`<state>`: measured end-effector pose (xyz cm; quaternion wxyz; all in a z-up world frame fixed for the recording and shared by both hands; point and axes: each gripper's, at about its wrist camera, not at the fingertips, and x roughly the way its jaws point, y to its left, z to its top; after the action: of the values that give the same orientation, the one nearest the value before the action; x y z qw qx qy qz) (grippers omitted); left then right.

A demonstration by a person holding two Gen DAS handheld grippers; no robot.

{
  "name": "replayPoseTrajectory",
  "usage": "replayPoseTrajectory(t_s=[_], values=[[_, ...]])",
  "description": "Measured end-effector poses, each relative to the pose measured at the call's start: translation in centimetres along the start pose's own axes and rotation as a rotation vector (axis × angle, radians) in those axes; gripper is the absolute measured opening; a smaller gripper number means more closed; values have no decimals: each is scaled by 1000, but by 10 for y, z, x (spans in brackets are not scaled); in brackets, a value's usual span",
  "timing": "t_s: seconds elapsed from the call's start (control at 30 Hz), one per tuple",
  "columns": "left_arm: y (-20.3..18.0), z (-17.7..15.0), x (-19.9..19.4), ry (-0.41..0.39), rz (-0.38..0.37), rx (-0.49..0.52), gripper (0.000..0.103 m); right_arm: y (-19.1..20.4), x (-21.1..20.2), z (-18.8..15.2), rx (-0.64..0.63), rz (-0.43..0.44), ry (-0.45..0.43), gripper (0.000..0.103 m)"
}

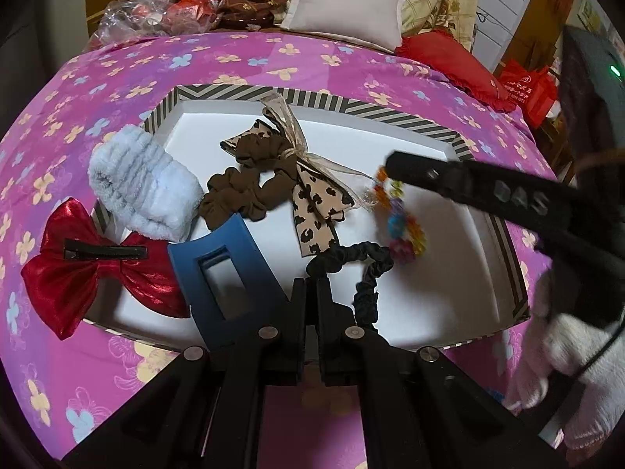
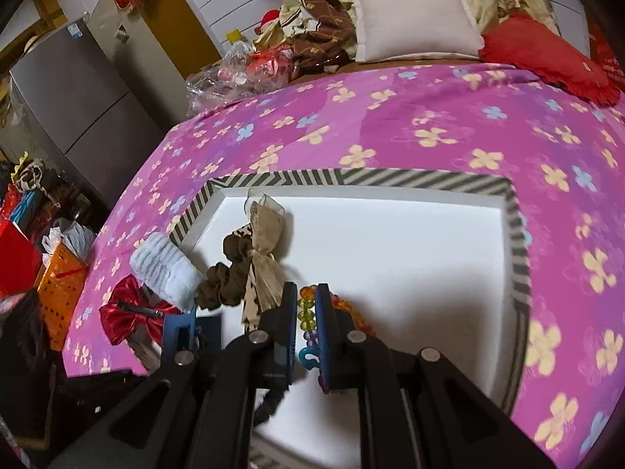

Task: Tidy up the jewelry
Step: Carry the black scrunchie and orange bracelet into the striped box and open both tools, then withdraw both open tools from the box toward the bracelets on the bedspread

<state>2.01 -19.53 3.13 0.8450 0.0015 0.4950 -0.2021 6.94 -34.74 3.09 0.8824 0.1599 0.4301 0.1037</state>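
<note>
A white box with a striped rim [image 1: 312, 97] [image 2: 351, 178] lies on the flowered purple bedspread. My right gripper [image 2: 306, 293] [image 1: 390, 166] is shut on a bracelet of coloured beads [image 2: 304, 312] [image 1: 402, 222], which dangles over the box floor. Low in the left wrist view, my left gripper [image 1: 310, 283] is shut with one end of a black hair tie [image 1: 363, 265] at its tips; the tie's loop rests in the box. A brown scrunchie [image 1: 242, 191] with a leopard bow [image 1: 312, 211] and a blue claw clip [image 1: 218, 269] are inside.
A fluffy white band [image 1: 140, 187] and a red bow clip [image 1: 90, 265] lie over the box's left rim. A white pillow [image 1: 343, 11], a red cushion [image 1: 449, 62] and plastic bags [image 1: 156, 15] sit behind. A white-gloved hand [image 1: 578, 371] is at right.
</note>
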Motion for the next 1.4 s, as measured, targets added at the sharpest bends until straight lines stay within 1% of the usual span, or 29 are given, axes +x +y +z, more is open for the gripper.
replayPoseTrajectory(t_s=[0.2,0.3,0.37,0.4,0.43,0.47,0.5,0.53,0.6,0.67,0.7,0.73,0.83,0.97,1.07,1.23,1.4], values=[[-3,2,2,-2,2,7,5,-3,20,13,21,-25,27,9],[-6,2,2,-9,18,14,5,-6,32,14,29,-33,56,9],[-6,2,2,-11,17,12,6,-10,35,12,55,-22,61,9],[-7,3,2,-13,19,13,9,-12,35,11,68,-11,61,11],[-7,2,2,-14,19,16,10,-14,33,10,84,-2,59,17],[-8,2,2,-14,21,23,12,-16,30,8,98,3,52,20],[-9,2,1,-16,26,30,16,-17,28,7,100,4,47,25],[-11,2,0,-20,30,37,19,-17,24,6,99,5,42,26],[-14,1,-2,-24,29,45,30,-17,15,3,98,7,33,28],[-16,0,-4,-26,26,47,36,-16,3,0,92,12,23,34],[-18,-1,-6,-31,26,52,38,-15,-5,-2,86,10,13,39],[-19,-2,-8,-37,29,55,38,-15,-12,-4,81,6,6,44],[-22,-4,-14,-51,40,59,40,-13,-34,-12,65,4,-15,51],[-22,-5,-24,-72,66,53,40,-11,-58,-22,54,-17,-26,53],[-21,-8,-33,-83,72,47,40,-8,-82,-31,44,-14,-53,53],[-18,-15,-53,-113,80,37,40,1,-119,-50,30,-14,-94,64],[-18,-28,-74,-147,93,41,40,10,-144,-77,5,-42,-104,66]])
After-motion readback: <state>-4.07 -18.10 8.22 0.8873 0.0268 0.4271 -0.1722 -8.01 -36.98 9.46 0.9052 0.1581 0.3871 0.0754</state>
